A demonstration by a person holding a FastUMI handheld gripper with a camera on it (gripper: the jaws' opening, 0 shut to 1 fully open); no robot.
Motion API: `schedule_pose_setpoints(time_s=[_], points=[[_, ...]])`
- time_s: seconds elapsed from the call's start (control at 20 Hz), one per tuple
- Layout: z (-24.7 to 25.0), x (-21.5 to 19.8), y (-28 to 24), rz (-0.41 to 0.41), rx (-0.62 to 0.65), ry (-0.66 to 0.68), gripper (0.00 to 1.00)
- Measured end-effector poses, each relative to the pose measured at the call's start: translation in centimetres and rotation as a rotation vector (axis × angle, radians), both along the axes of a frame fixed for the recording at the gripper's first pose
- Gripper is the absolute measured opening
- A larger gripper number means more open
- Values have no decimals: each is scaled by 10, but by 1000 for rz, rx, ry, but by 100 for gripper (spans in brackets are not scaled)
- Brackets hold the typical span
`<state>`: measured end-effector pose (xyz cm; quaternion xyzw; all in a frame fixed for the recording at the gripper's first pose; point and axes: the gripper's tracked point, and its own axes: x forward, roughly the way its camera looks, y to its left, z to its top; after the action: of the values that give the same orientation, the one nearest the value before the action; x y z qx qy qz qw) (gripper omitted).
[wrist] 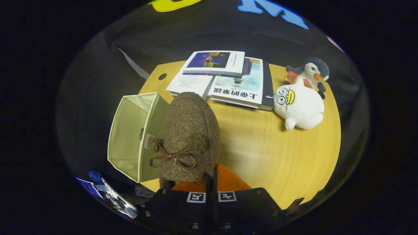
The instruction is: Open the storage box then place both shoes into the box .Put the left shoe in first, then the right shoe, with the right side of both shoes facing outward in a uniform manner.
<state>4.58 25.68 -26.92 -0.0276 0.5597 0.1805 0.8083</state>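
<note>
Near the worktop's left edge, our tongs [211, 182] pinch a fuzzy shoe's [191, 137] heel beside the open box [130, 137]; we judge its toe could catch the rim.

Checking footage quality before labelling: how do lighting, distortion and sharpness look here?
Gripper view: strong fisheye bending of the table edge; even light, soft shadow under the white plush; books sharp; the brown shoe, held in the shut gripper, slightly soft; surroundings dark.
</note>
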Motion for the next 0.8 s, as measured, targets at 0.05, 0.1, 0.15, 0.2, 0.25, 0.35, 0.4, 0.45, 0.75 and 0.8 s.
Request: schedule_pose_setpoints(time_s=[0.05,0.1,0.15,0.2,0.25,0.35,0.4,0.45,0.75,0.8], points=[[2,-1,10,16,4,-1,0],[4,-1,20,34,7,-3,0],[13,-7,32,50,9,-5,0],[15,-8,42,67,14,-5,0],[17,-9,52,79,21,-3,0],[22,-9,69,104,32,3,0],[22,-8,78,115,36,4,0],[24,-8,86,124,39,5,0],[21,-14,131,161,87,35,0],[21,-14,137,165,89,40,0]])
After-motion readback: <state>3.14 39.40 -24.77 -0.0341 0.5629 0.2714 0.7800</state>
